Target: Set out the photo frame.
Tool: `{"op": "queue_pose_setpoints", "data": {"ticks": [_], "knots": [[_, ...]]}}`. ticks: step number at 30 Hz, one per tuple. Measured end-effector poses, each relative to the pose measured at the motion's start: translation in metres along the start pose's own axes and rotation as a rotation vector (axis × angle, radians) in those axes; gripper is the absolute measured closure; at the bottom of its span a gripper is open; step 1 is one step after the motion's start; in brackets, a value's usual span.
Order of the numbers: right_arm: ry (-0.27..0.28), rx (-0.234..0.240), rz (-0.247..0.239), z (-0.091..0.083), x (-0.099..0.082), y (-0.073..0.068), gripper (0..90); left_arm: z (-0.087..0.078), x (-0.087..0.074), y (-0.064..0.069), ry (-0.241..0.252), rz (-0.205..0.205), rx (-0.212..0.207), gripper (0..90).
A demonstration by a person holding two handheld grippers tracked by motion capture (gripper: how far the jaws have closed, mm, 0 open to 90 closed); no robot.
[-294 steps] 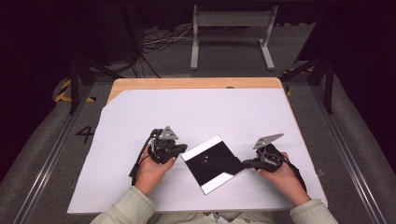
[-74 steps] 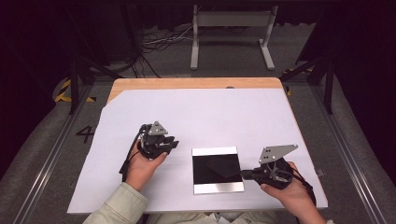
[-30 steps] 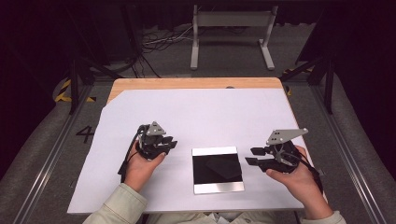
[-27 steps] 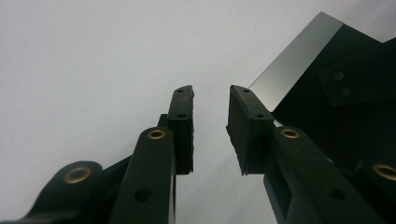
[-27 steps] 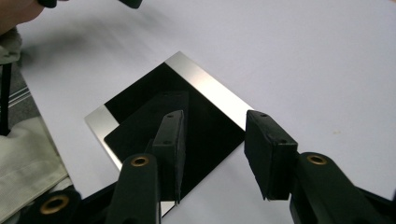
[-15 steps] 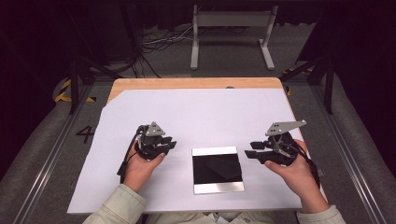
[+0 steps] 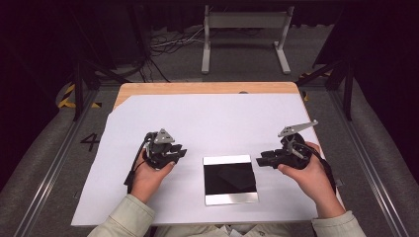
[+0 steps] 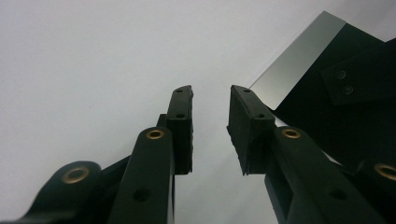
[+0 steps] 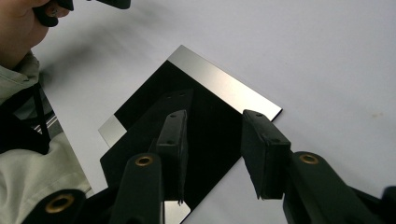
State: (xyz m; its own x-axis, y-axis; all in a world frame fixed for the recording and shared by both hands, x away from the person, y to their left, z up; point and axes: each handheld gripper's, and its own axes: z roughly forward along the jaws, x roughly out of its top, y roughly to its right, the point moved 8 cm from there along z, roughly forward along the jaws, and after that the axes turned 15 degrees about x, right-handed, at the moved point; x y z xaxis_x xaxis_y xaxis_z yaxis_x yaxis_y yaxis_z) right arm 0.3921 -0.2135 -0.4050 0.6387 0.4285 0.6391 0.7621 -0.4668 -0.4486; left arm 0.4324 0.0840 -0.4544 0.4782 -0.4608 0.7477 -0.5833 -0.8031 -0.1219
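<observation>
A: How many things are lying on the white sheet (image 7: 217, 123) right now?

B: Just one: a single mirror plate (image 7: 230, 179), square, dark in its middle with a bright band along its far edge and another along its near edge. It is lying flat on the sheet, near the sheet's front edge and roughly at the middle of its width.

A: And the grippers?

B: Two, one in each of the person's hands. The left gripper (image 7: 175, 153) is sitting to the left of the mirror plate, a short way off and not touching it. Its two jaws are standing well apart with nothing between them; in the left gripper view (image 8: 210, 126) only bare sheet is showing in the gap, and a corner of the plate (image 8: 299, 65) is lying just beyond the jaw tips.

A: The right one?

B: The right gripper (image 7: 267, 160) is hovering at the mirror plate's right edge, near its far right corner, pointing across toward it. Its jaws have just been closing a little, yet they are standing open and gripping nothing. In the right gripper view (image 9: 212, 154) they are hanging over the plate (image 9: 205, 109), whose dark face is reflecting them.

A: Anything else to count?

B: One wooden tabletop (image 7: 207, 88) is showing beyond the sheet's far edge.
</observation>
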Motion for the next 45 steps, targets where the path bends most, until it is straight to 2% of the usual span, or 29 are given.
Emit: {"op": "queue_pose_setpoints", "data": {"ticks": [2,4,8,17,20,22,23,24,27,30,33,41,45], "knots": [[-0.009,0.007,0.026,0.002,-0.001,0.001,58.6,0.000,0.000,0.000,-0.005,-0.006,-0.005,70.8],[-0.010,0.026,0.077,0.005,-0.002,0.002,55.9,0.000,-0.001,0.000,-0.008,-0.008,-0.007,70.7],[-0.016,0.040,0.148,0.009,-0.003,0.004,54.0,0.000,-0.001,0.001,-0.008,-0.007,-0.006,70.6],[-0.015,0.090,0.246,0.014,-0.005,0.006,58.5,0.000,-0.001,0.001,-0.009,-0.006,-0.006,70.5],[-0.024,0.082,0.273,0.017,-0.007,0.009,59.0,0.000,-0.001,0.001,-0.009,-0.005,-0.006,70.5],[-0.002,0.106,0.338,0.018,-0.008,0.010,60.3,0.000,-0.001,0.001,-0.008,-0.006,-0.006,70.6],[0.013,0.132,0.373,0.018,-0.008,0.009,60.8,0.000,-0.001,0.001,-0.008,-0.006,-0.006,70.6],[0.016,0.147,0.391,0.020,-0.009,0.009,61.5,0.000,-0.001,0.001,-0.008,-0.007,-0.007,70.6],[0.008,0.140,0.411,0.021,-0.010,0.011,61.7,0.000,-0.001,0.001,-0.008,-0.006,-0.007,70.6],[0.022,0.152,0.456,0.022,-0.011,0.013,61.3,0.000,-0.001,0.001,-0.008,-0.006,-0.006,70.6],[0.027,0.152,0.472,0.023,-0.011,0.014,61.2,0.000,-0.001,0.001,-0.008,-0.007,-0.006,70.6],[0.048,0.173,0.557,0.026,-0.013,0.016,59.6,0.000,-0.001,0.001,-0.008,-0.007,-0.007,70.6],[0.067,0.190,0.593,0.027,-0.013,0.016,55.1,0.000,-0.001,0.001,-0.006,-0.009,-0.005,70.2]]}}
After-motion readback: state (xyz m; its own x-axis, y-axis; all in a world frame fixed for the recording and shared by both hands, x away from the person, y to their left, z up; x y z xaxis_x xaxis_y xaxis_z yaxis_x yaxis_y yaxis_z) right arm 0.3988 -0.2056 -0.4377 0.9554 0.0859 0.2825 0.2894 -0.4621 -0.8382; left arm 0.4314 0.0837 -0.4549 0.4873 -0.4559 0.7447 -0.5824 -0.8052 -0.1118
